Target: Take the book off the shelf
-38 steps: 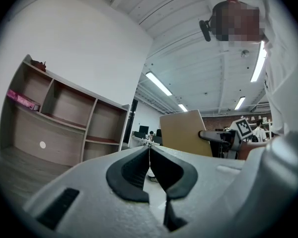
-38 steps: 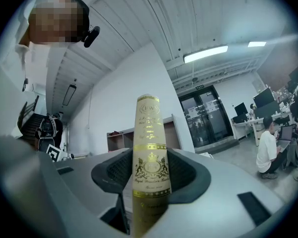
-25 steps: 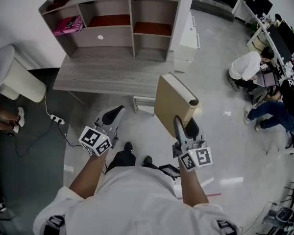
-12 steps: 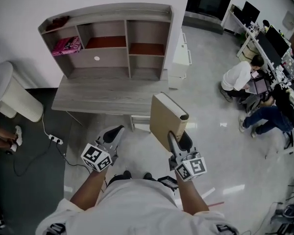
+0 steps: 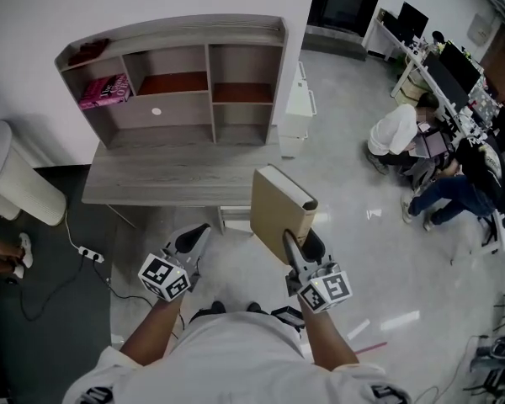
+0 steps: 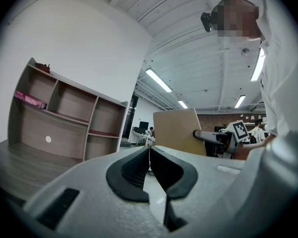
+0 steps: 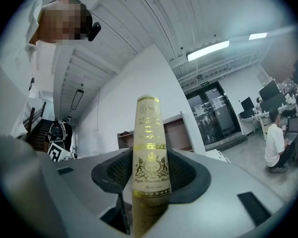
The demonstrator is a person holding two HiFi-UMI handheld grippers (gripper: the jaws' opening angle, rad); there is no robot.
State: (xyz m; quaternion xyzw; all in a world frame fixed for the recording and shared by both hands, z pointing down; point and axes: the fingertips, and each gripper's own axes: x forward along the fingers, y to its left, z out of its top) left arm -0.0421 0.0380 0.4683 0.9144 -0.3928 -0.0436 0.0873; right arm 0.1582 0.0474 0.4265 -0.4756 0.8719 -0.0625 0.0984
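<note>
A thick tan book (image 5: 278,209) with a cream, gold-printed spine (image 7: 150,172) stands upright in my right gripper (image 5: 301,241), whose pads press on both covers; it is held in the air in front of the desk, well clear of the shelf unit (image 5: 177,78). The same book (image 6: 179,131) shows from the left gripper view, beyond the jaws. My left gripper (image 5: 192,241) hovers beside it at the left, jaws shut with nothing between them (image 6: 149,150). A pink book (image 5: 101,91) lies in the shelf's upper left compartment.
The grey desk (image 5: 177,175) carries the shelf unit against the white wall. A white drawer cabinet (image 5: 296,108) stands to its right. A white round bin (image 5: 21,183) and a power strip (image 5: 88,253) are at the left. People sit at desks (image 5: 400,133) to the right.
The view has backed away from the desk: shelf and desk sit farther off and higher. The book stays in the right gripper, both grippers keeping their places relative to each other.
</note>
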